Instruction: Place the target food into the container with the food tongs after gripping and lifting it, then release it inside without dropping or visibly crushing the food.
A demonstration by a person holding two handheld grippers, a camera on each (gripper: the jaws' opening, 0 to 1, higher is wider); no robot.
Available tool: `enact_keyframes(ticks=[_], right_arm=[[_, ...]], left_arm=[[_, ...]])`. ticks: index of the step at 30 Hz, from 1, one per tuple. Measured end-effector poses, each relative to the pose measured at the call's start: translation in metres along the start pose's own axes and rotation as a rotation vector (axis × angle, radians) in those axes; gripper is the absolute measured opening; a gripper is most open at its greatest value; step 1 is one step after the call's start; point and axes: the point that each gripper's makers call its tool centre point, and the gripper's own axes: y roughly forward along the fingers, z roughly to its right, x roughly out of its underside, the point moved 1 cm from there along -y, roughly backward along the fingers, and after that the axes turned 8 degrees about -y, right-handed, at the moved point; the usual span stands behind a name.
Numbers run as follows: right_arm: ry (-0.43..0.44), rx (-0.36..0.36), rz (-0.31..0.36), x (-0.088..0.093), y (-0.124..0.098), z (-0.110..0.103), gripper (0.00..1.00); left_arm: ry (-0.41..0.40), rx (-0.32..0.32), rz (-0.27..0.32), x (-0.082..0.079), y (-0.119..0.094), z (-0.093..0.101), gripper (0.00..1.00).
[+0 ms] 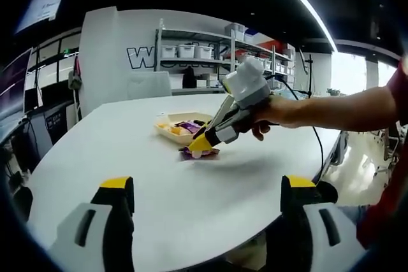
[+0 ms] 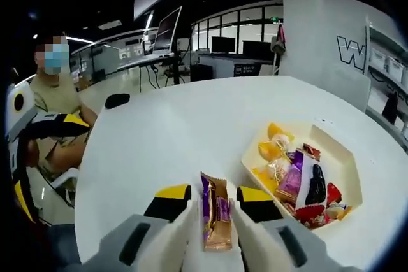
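Observation:
A purple and gold snack packet (image 2: 217,214) lies lengthwise between my right gripper's jaws, which press on its two long sides, so the right gripper (image 2: 213,200) is shut on it. In the left gripper view the right gripper (image 1: 201,146), held by a hand, tips down onto the snack packet (image 1: 199,153) on the white table, just in front of the container (image 1: 167,133). The container (image 2: 331,151) is a shallow cream tray holding several wrapped sweets and yellow pieces, right of the packet. My left gripper (image 1: 207,199) hangs wide open over the table's near edge, holding nothing.
The round white table (image 2: 191,125) has broad bare surface around the tray. A small black object (image 2: 118,100) lies near its far edge. A person (image 2: 57,93) sits at the left side. Shelves with bins (image 1: 191,52) stand behind the table.

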Motion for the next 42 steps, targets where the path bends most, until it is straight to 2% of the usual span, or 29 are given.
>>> enact_keyframes(ticks=[3,9,14,16,24,29,42], right_arm=[[-0.016,0.016,0.027,0.001,0.000,0.001,0.18],[0.064,0.021,0.042,0.001,-0.004,0.006,0.17],[0.105,0.015,0.084,-0.007,-0.010,0.008,0.17],[0.154,0.009,0.094,-0.010,-0.014,0.009,0.17],[0.136,0.032,0.130,-0.020,-0.031,0.019,0.18],[0.122,0.051,0.161,-0.036,-0.048,0.029,0.18],[0.101,0.099,0.202,-0.060,-0.073,0.050,0.18]], left_arm=[[0.004,0.004,-0.002,0.000,0.001,0.002,0.93],[0.008,0.007,-0.010,0.002,0.001,0.004,0.93],[0.004,0.002,-0.005,0.001,0.000,0.002,0.93],[0.009,0.001,-0.004,0.001,0.000,0.001,0.93],[0.008,-0.005,-0.012,0.003,0.001,-0.001,0.94],[0.000,-0.014,-0.008,0.004,0.004,-0.001,0.99],[-0.003,0.033,-0.019,0.005,0.014,0.011,0.99]])
